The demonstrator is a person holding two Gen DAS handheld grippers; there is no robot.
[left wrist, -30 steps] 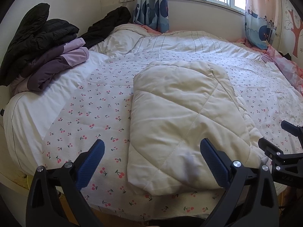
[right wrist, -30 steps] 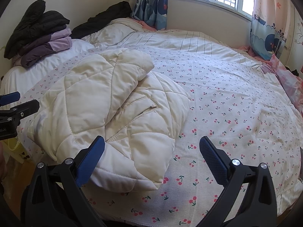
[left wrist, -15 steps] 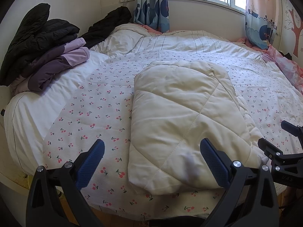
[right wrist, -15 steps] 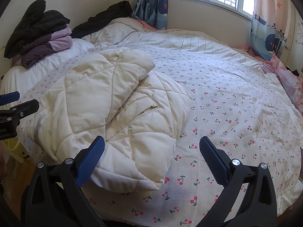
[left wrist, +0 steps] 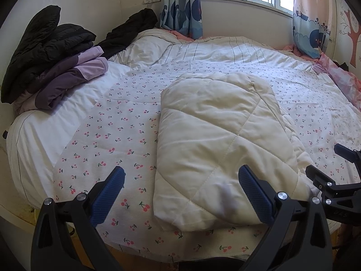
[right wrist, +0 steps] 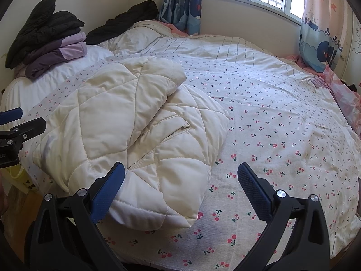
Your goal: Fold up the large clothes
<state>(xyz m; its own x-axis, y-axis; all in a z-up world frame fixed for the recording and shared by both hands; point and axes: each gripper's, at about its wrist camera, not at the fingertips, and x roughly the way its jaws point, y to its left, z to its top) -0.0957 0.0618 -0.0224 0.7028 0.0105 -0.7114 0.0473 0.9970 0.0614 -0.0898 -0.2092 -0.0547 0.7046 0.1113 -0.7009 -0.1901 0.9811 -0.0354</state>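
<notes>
A cream quilted jacket [left wrist: 221, 140] lies folded into a bundle near the front edge of the bed; the right wrist view shows the jacket [right wrist: 135, 124] at left centre, one layer lapped over another. My left gripper [left wrist: 180, 187] hovers open over the bundle's near left corner, holding nothing. My right gripper [right wrist: 180, 183] is open above the bundle's near right corner, also with nothing in it. Each gripper shows at the edge of the other's view: the right gripper [left wrist: 331, 171] and the left gripper [right wrist: 20, 122].
The bed [left wrist: 112, 140] has a cherry-print sheet. A pile of folded black and purple jackets [left wrist: 56, 67] sits at the far left, with a dark garment [left wrist: 130, 33] behind it. Curtains [left wrist: 182, 6] and a window are beyond; pink bedding [left wrist: 340, 79] lines the right side.
</notes>
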